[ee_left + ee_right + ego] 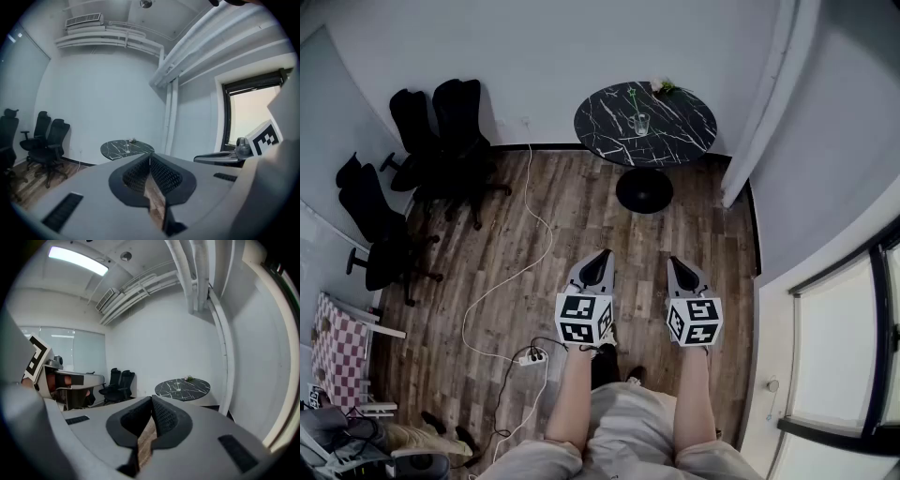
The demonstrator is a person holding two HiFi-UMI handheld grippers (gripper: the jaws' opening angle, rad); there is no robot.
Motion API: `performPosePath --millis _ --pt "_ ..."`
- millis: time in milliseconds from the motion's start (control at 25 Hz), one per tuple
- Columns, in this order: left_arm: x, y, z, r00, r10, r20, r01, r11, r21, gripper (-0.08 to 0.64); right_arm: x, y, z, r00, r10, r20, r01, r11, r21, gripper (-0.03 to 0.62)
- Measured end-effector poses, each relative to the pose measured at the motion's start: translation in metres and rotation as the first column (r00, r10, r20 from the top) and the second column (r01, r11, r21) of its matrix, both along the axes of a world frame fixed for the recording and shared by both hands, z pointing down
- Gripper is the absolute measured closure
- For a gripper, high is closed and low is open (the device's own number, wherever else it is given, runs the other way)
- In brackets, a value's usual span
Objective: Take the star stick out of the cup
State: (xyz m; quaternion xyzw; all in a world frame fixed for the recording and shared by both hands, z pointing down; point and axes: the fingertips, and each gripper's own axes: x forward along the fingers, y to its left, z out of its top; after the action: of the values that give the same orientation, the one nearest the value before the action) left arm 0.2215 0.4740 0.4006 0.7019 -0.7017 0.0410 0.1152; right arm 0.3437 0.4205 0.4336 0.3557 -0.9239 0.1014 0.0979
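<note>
A clear glass cup [638, 123] stands on a round black marble table [675, 131] at the far side of the room, with a thin green star stick [632, 97] rising out of it. The cup [127, 149] shows small in the left gripper view and the cup [178, 386] in the right gripper view. My left gripper [605, 253] and right gripper [672, 261] hang side by side over the wood floor, well short of the table. Both are shut with nothing between their jaws.
Several black office chairs [431, 150] stand at the left wall. A white cable [520, 253] runs across the floor to a power strip [532, 357]. A checkered chair [339, 347] sits at the lower left. A small plant [664, 87] lies at the table's far edge.
</note>
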Motion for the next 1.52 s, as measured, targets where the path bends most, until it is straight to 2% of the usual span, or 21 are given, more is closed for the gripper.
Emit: performPosePath --millis 240,320,440,640,720,920,1040,1280,1520 --pt "-0.004 -0.036 -0.003 0.999 0.049 0.014 -0.049 0.999 0.000 0.537 -0.012 -0.029 -0.009 1.000 0.015 0.012 -0.016 0.999 0.034 0.558" --pt "-0.007 -0.050 -0.006 0.998 0.063 0.011 -0.063 0.998 0.003 0.537 -0.016 -0.037 -0.016 0.999 0.012 0.033 -0.014 0.998 0.055 0.558" --pt "-0.012 -0.076 -0.008 0.996 0.092 0.001 -0.092 0.996 0.007 0.537 -0.023 -0.053 -0.023 0.997 0.018 0.075 -0.022 0.999 0.041 0.557" --pt "-0.023 -0.121 -0.007 0.988 0.154 -0.012 -0.154 0.988 0.011 0.537 -0.040 -0.089 -0.029 0.996 0.067 0.050 -0.070 0.996 0.055 0.558" --pt "-0.031 -0.137 -0.010 0.985 0.173 -0.009 -0.172 0.985 0.016 0.537 -0.049 -0.102 -0.028 0.996 0.079 0.049 -0.081 0.996 0.030 0.558" --pt "-0.068 -0.173 -0.014 0.983 0.178 -0.038 -0.177 0.984 0.027 0.537 -0.076 -0.138 -0.025 0.995 0.099 0.003 -0.099 0.995 0.011 0.559" --pt "-0.096 -0.184 -0.009 0.984 0.178 -0.031 -0.178 0.984 0.019 0.537 -0.096 -0.154 -0.023 0.993 0.118 0.008 -0.118 0.993 0.006 0.560" --pt "-0.153 -0.202 0.006 0.984 0.175 -0.043 -0.176 0.984 -0.009 0.537 -0.137 -0.183 -0.004 0.986 0.169 -0.006 -0.169 0.985 -0.027 0.560" --pt "-0.195 -0.213 0.036 0.987 0.146 -0.069 -0.149 0.987 -0.053 0.537 -0.163 -0.199 0.025 0.983 0.177 -0.037 -0.179 0.982 -0.064 0.560"
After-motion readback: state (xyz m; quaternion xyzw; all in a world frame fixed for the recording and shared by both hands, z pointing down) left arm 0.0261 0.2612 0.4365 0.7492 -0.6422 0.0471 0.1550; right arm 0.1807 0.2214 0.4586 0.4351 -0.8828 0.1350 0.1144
